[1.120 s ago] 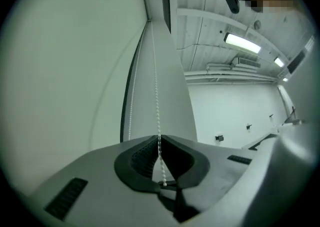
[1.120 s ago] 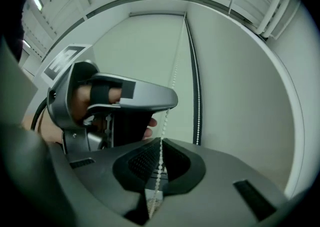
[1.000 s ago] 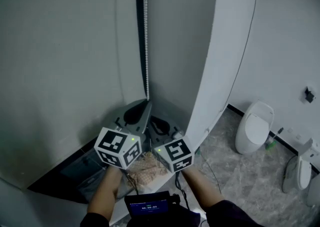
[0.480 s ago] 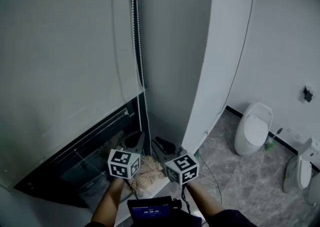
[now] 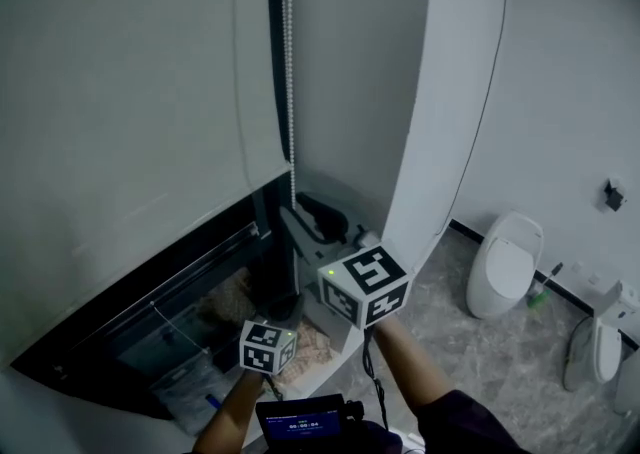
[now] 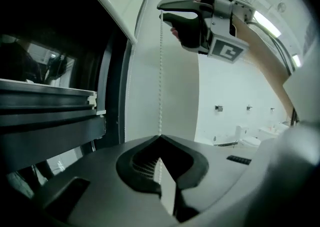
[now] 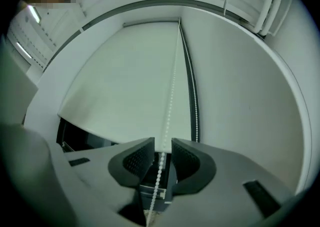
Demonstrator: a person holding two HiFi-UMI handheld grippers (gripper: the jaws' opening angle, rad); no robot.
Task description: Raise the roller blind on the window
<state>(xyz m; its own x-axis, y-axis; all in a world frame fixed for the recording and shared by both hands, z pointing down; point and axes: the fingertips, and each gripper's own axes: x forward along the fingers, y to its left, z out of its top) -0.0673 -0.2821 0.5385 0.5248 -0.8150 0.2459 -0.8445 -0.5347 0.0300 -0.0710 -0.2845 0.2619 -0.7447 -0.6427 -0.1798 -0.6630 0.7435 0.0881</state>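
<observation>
Chain (image 5: 291, 62) hangs plumb along the right edge of the partly raised blind (image 5: 120, 92). Left tongs (image 6: 160, 138), low, clench it. Right tongs (image 7: 162, 146), higher, straddle it unclosed, best placed to grip next.

Dim and bluish overall, ceiling strip lights (image 6: 261, 20) blown out, edges bent by fisheye, corners blacked out, foreground softened.

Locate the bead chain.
The bead chain hangs at the roller blind's right edge in the head view, passing between the right gripper's parted jaws into the shut left gripper.
</observation>
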